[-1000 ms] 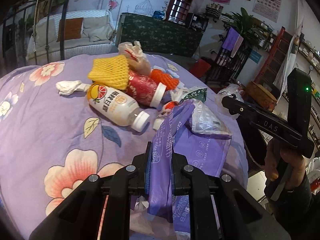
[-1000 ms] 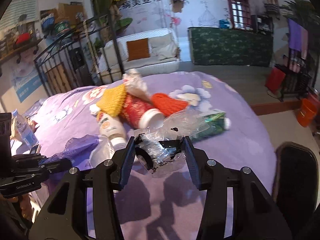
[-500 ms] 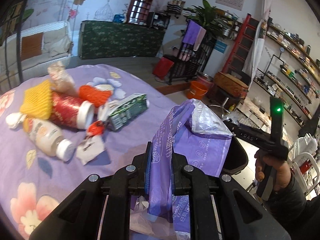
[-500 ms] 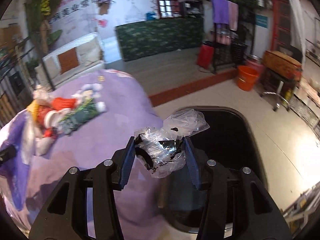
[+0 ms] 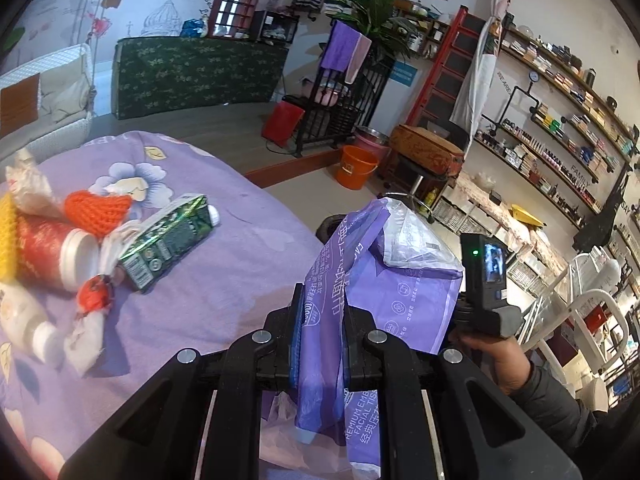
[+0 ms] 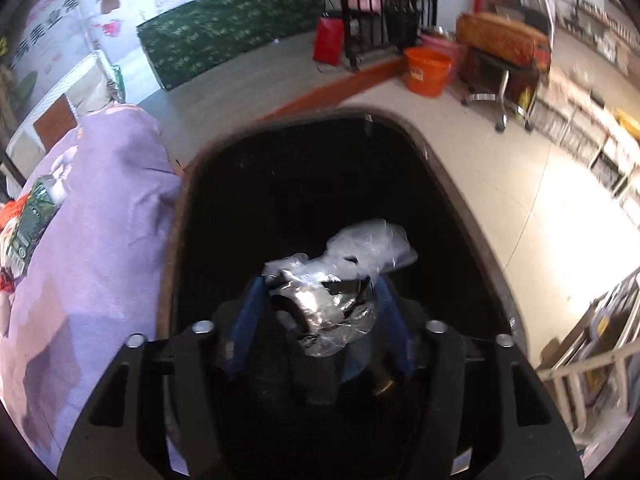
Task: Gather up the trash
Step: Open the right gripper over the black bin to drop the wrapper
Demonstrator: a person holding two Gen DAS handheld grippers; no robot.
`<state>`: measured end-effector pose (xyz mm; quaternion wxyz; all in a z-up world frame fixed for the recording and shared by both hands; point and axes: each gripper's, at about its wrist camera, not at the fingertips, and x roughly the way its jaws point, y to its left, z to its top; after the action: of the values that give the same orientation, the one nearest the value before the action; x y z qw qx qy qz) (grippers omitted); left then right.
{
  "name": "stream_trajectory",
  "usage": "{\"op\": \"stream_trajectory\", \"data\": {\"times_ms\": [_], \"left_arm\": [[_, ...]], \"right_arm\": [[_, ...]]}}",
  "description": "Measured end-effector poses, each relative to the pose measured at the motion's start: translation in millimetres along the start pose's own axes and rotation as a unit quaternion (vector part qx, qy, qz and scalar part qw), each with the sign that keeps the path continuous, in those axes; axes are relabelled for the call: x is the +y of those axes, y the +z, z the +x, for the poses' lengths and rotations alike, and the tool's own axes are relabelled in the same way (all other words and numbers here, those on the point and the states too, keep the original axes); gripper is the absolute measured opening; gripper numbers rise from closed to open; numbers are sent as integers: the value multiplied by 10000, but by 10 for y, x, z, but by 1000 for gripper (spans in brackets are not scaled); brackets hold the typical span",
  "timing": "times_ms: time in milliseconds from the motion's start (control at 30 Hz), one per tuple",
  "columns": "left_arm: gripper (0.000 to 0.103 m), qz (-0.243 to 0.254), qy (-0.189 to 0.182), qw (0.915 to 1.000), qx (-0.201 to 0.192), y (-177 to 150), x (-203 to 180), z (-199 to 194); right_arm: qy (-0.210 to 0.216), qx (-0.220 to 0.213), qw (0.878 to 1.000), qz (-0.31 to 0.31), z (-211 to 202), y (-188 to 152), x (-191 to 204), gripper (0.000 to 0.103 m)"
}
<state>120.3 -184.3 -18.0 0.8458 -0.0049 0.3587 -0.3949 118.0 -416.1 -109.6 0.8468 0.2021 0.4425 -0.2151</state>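
We held our right gripper point(image 6: 320, 304) over the black oval trash bin point(image 6: 460, 216), its jaws opening to drop the crumpled clear plastic wrapper point(image 6: 340, 264) between them. Our left gripper point(image 5: 320, 320) clamped the purple tissue packet point(image 5: 384, 280), awaiting its turn.

Left tongs point(image 5: 320, 320): jaws nearly closed, clamped on a purple wrapper point(image 5: 384, 280), pointing forward and somewhat down. Right tongs point(image 6: 316, 300): angled steeply down, jaws opening, crumpled clear plastic point(image 6: 340, 264) between them. Right hand point(image 5: 496, 356), dark sleeve, grips its handle.
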Motion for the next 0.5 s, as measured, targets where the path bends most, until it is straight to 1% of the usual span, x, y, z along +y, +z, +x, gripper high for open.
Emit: {"op": "stream_trajectory", "data": {"times_ms": [33, 167, 267, 433, 500], "left_arm": [[14, 16, -27, 10000, 26, -6, -25, 18], [14, 57, -139, 9998, 127, 7, -107, 120], [14, 47, -252, 9995, 196, 30, -147, 200], [14, 10, -470, 9982, 373, 155, -292, 447], [14, 76, -488, 9977, 458, 208, -389, 581]], "right_arm": [[-16, 10, 10000, 95, 19, -15, -38, 74], [-132, -192, 9997, 29, -72, -51, -73, 74], [-239, -380, 9990, 53, -182, -5, -131, 74], [-573, -889, 9944, 39, -491, 78, -243, 74], [-655, -1045, 9923, 123, -603, 114, -325, 75]]}}
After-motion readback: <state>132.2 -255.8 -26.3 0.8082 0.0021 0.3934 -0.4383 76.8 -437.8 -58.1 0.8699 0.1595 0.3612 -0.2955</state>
